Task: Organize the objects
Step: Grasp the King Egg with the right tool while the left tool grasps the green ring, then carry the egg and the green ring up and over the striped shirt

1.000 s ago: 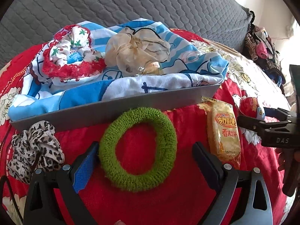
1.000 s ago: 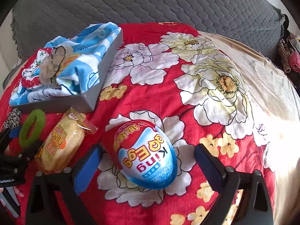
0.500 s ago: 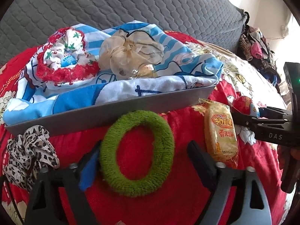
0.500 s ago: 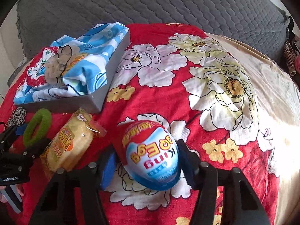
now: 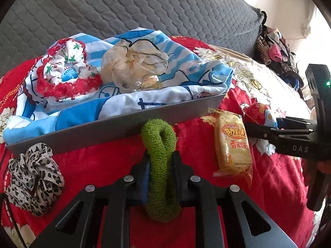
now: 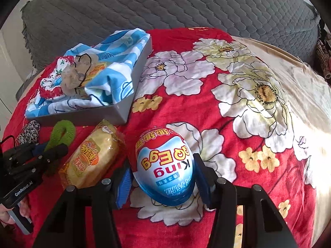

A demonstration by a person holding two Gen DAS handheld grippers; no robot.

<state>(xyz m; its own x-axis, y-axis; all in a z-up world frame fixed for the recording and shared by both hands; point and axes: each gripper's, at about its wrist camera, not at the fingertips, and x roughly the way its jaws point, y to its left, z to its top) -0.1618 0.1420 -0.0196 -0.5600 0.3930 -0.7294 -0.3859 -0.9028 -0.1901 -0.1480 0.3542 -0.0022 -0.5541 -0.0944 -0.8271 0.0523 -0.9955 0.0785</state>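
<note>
My left gripper (image 5: pixel 160 165) is shut on a green fuzzy scrunchie (image 5: pixel 160 144), squeezed flat on the red floral blanket just in front of the grey tray (image 5: pixel 124 127). My right gripper (image 6: pixel 163 175) is shut on a red and blue King Egg toy (image 6: pixel 165 165), which rests on the blanket. The egg (image 5: pixel 258 113) and right gripper also show at the right of the left wrist view. The tray holds a blue striped cloth (image 5: pixel 186 68), a red and white scrunchie (image 5: pixel 66 76) and a beige sheer scrunchie (image 5: pixel 132 66).
A yellow rice cracker packet (image 5: pixel 232 142) lies between the two grippers, also in the right wrist view (image 6: pixel 93 159). A leopard-print scrunchie (image 5: pixel 34 175) lies at the left by the tray's corner. A grey quilted backrest (image 6: pixel 165 6) rises behind.
Both grippers have closed: the left on the green scrunchie, pinching the ring flat, the right on the King Egg. Both were open around them a second ago.
</note>
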